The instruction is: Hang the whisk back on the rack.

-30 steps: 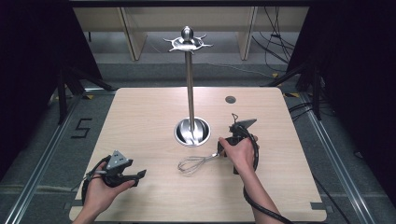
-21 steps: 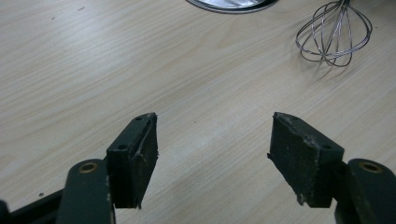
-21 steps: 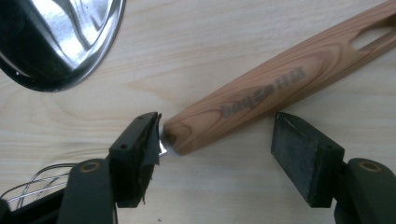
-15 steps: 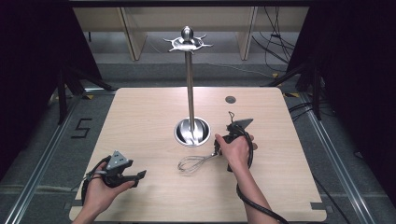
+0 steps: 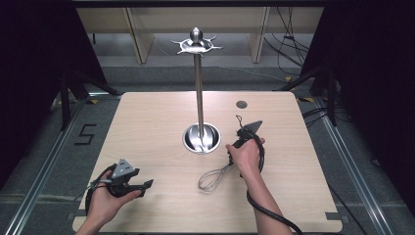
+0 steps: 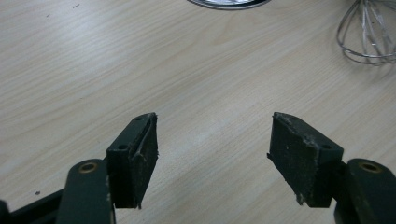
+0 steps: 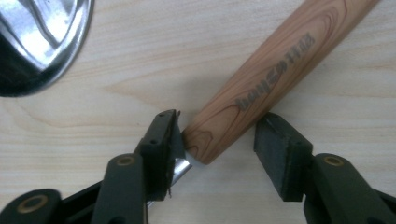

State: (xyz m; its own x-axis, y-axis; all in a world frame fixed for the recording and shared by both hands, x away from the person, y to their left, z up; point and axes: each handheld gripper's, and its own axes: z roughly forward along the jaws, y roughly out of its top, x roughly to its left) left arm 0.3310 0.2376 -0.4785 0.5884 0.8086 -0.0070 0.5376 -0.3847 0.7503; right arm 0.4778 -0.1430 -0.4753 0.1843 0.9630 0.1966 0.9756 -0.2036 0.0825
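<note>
Dark room all around, with a pale wood counter (image 5: 147, 127) in the middle and some cables on the floor off at 2 o'clock. Dead centre of the counter stands a tall metal stand (image 5: 198, 88) on a round shiny base (image 5: 201, 138), with a little hooked crown up top. The whisk (image 5: 215, 177) lies at about 5 o'clock from that base, wire loops pointing toward 7 o'clock and the wooden handle (image 7: 275, 70) running up toward the right hand (image 5: 246, 156). In the right gripper view the right gripper (image 7: 219, 149) has its jaws apart on either side of the handle's end: the left jaw sits right against the rounded tip, the other one is just beside the handle with a sliver of gap, so not clamped. There's some printed lettering along the handle, can't read it. The base's rim shows at 10 o'clock in that same view. Over at 7 o'clock on the counter, the left hand (image 5: 105, 200) holds the left gripper (image 5: 145, 185) low over the wood, jaws pointing toward 3 o'clock. Left gripper view shows those jaws wide apart with bare counter between them, and the whisk's wire loops sit well away at 1 o'clock.
</note>
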